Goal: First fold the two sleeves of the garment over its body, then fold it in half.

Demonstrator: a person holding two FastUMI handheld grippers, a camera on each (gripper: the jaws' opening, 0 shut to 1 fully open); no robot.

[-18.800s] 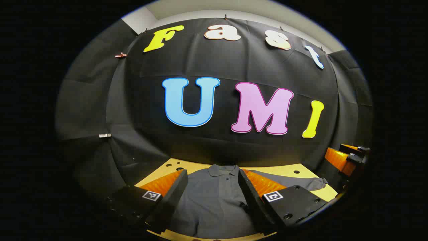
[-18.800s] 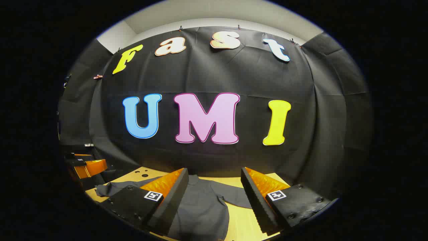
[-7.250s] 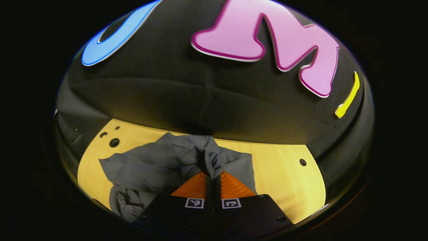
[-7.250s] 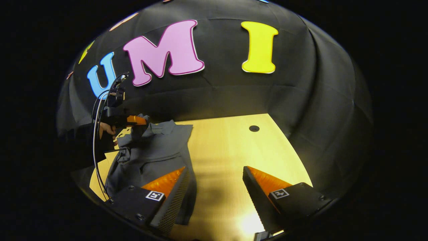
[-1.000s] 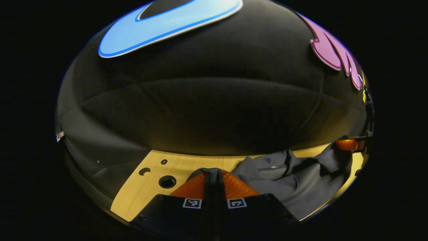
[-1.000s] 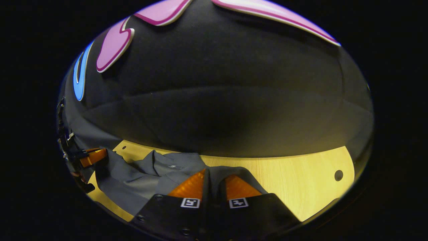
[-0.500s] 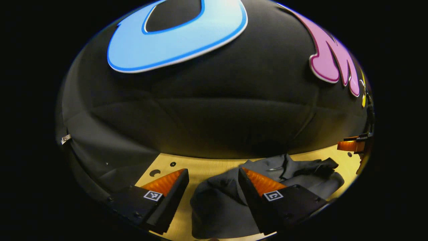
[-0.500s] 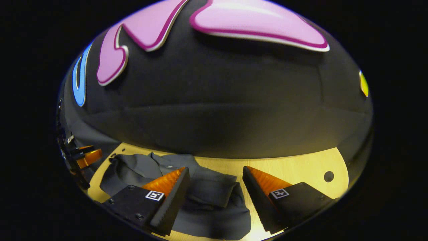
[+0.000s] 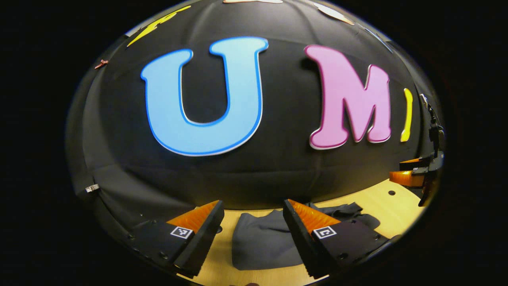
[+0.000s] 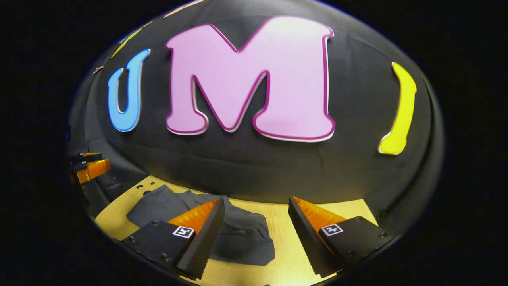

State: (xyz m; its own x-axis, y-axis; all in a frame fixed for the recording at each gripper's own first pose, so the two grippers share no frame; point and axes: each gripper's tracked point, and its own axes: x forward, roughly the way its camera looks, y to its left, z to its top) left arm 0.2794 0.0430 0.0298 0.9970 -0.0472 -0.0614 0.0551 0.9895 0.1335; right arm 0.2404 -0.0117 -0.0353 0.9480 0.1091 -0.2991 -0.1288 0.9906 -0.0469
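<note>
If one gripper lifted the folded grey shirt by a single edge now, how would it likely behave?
The shirt would probably droop and unfold: its layers lie loose and rumpled on the table. It looks thin, so likely light. Pushed, it would probably bunch rather than slide whole.

Right gripper [image 10: 256,234] agape above folded garment [image 10: 238,232] on table [image 10: 285,254].

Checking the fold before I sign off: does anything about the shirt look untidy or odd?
Yes. The grey shirt lies on the table as a lumpy bundle: its far edge is rumpled and wavy, not square. Both hand-held grippers are open above it.
</note>
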